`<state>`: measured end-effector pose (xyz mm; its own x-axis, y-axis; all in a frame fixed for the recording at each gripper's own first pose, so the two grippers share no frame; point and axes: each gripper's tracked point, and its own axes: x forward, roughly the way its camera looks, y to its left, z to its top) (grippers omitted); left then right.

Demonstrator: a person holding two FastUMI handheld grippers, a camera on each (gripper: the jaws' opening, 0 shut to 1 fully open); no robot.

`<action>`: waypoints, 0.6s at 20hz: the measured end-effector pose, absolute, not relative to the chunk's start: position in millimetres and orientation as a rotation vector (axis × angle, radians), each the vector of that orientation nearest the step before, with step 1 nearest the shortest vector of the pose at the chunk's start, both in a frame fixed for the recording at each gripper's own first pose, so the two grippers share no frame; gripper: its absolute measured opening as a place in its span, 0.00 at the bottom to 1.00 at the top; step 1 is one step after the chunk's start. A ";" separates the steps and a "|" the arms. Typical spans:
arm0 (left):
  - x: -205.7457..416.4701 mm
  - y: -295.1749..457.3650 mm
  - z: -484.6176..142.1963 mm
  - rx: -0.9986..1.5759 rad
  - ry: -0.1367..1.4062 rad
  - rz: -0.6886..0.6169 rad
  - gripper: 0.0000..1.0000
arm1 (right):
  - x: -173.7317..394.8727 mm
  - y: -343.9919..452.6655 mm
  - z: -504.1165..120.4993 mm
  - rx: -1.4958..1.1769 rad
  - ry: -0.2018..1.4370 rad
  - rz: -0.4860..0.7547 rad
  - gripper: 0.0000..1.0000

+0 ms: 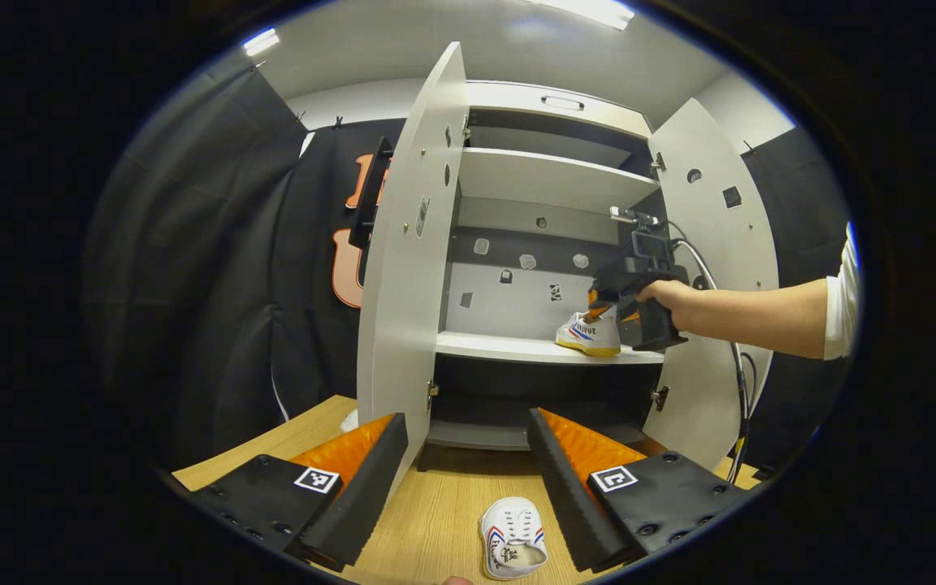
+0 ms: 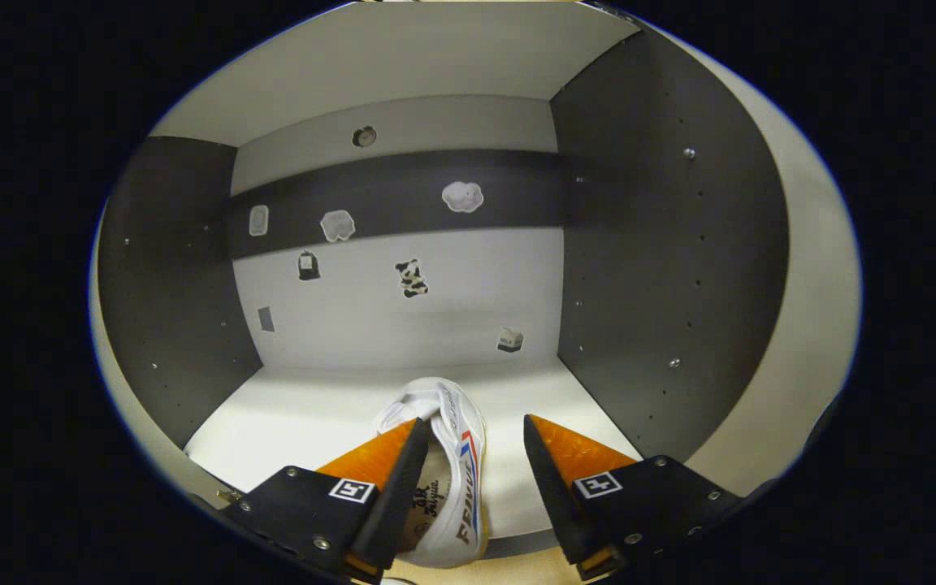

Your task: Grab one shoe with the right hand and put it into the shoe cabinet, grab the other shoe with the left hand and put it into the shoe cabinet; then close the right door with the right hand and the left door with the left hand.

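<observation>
In the left gripper view I see the left door (image 1: 407,268) swung wide at centre-left of the frame, its edge toward me, and below it my left gripper (image 1: 468,475) with its jaws spread wide over the wooden floor (image 1: 435,520). Between those fingers, at the bottom centre, the second shoe (image 1: 513,538) lies on the wood, touched by neither pad. Further right, the shoe cabinet (image 1: 549,175) stands open, and on its middle shelf (image 1: 509,348) sits the first shoe (image 1: 590,333), right of centre. A hand (image 1: 667,294) reaching in from the right edge holds the right gripper (image 1: 598,309) just over that shoe; the right door (image 1: 720,268) stands open behind the arm. In the right gripper view, that shoe (image 2: 444,479) lies on the white shelf (image 2: 289,422) at lower centre, the left finger (image 2: 391,479) touching it. The right finger (image 2: 557,471) stands apart from it, so the jaws are parted and not pinching.
</observation>
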<state>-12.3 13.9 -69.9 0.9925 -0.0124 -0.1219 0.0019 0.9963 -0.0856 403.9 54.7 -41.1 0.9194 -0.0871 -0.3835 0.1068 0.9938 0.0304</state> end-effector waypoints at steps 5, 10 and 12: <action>-10.2 4.0 -67.0 -0.083 0.114 -0.042 0.96 | 328.0 77.3 34.2 0.085 0.236 0.042 0.83; -12.3 -1.4 -70.6 -0.094 0.132 -0.057 0.96 | 234.3 76.6 43.7 0.076 0.151 0.108 0.87; -14.5 -3.4 -72.3 -0.095 0.137 -0.062 0.99 | 196.3 71.7 27.9 0.102 0.152 0.127 0.89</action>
